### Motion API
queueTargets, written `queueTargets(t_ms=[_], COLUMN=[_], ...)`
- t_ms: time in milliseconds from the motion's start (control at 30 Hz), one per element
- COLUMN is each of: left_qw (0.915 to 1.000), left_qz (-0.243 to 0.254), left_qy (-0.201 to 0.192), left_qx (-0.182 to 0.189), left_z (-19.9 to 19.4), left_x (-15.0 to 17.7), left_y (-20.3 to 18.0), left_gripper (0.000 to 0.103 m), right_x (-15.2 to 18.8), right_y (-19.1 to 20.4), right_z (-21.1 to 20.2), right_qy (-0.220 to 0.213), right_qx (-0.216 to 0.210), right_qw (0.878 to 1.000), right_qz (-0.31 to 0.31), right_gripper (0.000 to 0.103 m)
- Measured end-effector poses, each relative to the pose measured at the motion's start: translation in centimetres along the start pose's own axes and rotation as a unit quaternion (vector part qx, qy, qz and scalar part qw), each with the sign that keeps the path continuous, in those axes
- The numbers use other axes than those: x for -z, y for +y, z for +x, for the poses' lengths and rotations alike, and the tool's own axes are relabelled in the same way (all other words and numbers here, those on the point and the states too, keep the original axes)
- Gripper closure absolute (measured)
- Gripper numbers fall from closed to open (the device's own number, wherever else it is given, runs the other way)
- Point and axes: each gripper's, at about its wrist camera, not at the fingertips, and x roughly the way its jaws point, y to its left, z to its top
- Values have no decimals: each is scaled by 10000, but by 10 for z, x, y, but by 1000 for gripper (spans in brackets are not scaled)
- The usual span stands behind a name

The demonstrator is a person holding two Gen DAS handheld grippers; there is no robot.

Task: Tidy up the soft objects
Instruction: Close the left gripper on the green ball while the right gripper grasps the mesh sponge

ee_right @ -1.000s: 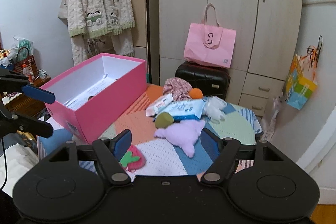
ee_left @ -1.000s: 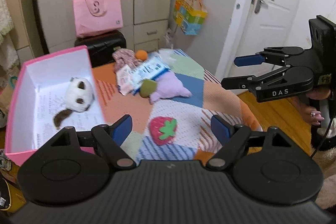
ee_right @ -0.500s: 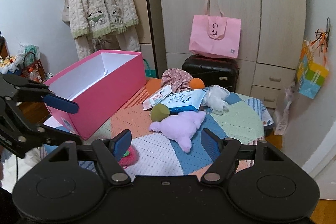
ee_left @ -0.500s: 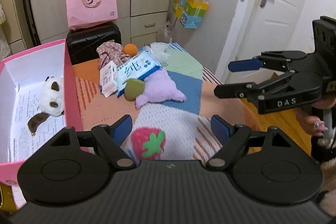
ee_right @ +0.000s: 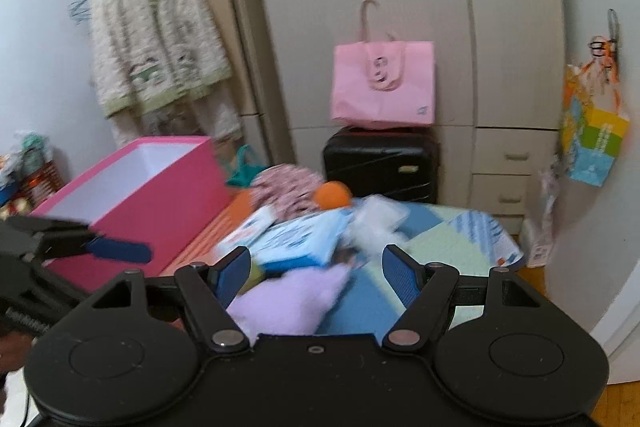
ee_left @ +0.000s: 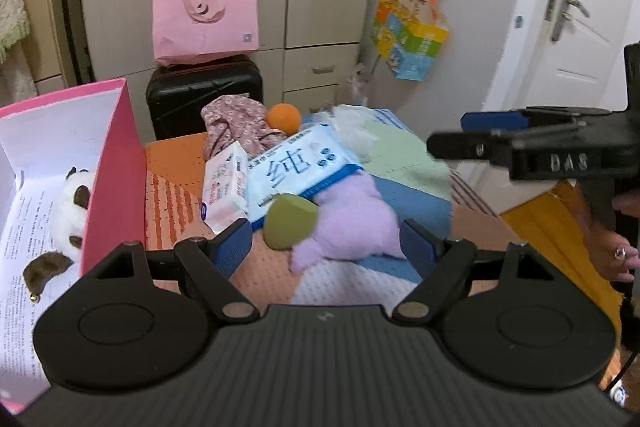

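Both my tongs hang wide and empty: my left gripper point(ee_left: 326, 245) has just narrowed slightly, framing the purple plush point(ee_left: 352, 223) and green sponge point(ee_left: 289, 221) beneath the wipes pack point(ee_left: 296, 167); my right gripper point(ee_right: 316, 273) nears the same plush; they could collide, or drag the pack off.

Pink box point(ee_left: 116, 163), lilac plush point(ee_left: 352, 223), orange ball point(ee_left: 284, 119), floral cloth point(ee_left: 234, 125)

Left gripper point(ee_left: 326, 247) jaws apart, just been closing slightly, nothing gripped; green sponge point(ee_left: 289, 221) and purple plush point(ee_left: 354, 227) lie just ahead between its fingers. Blue wipes pack point(ee_left: 298, 167) beyond. Pink box point(ee_left: 114, 179) with panda plush point(ee_left: 74, 213) at left. Right gripper point(ee_left: 480, 133) at right, open.
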Motion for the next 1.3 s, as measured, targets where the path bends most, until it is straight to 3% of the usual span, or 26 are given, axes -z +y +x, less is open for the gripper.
queueTargets(t_ms=[100,300,467,733,867,1000,1100,1300], left_qw=[9999,9996,9989,9988,9978,9975,9973,9978], left_qz=[-90,-105,-356,-348,-529,-604,-642,-580], left_qy=[64,147,277,336,396,355,341,293], left_qx=[-105,-201,-129,-101,73,41,32,-92], left_z=[18,43,63,73,74,74,75,73], left_x=[-2,-3,-4,-2,-3,-2,-1,0], left_y=[4,6,17,20,24,27,28,26], left_gripper=[25,31,32,36,47,51,52,60], right_x=[-9,-21,-28,-24,-15,-9,-6,-5], right_y=[-20,-40,-52,-69,-75,-77,-72,-62], right_z=[22,70,106,142,149,151,144,118], right_qy=[-4,148,329,680,893,1003,987,705], right_qx=[-4,-80,-32,-115,-457,-585,-736,-333], right_qw=[9996,9990,9980,9941,9890,9863,9867,9941], right_qz=[286,423,545,836,1088,1170,1059,758], right_gripper=[26,46,47,46,46,47,66,70])
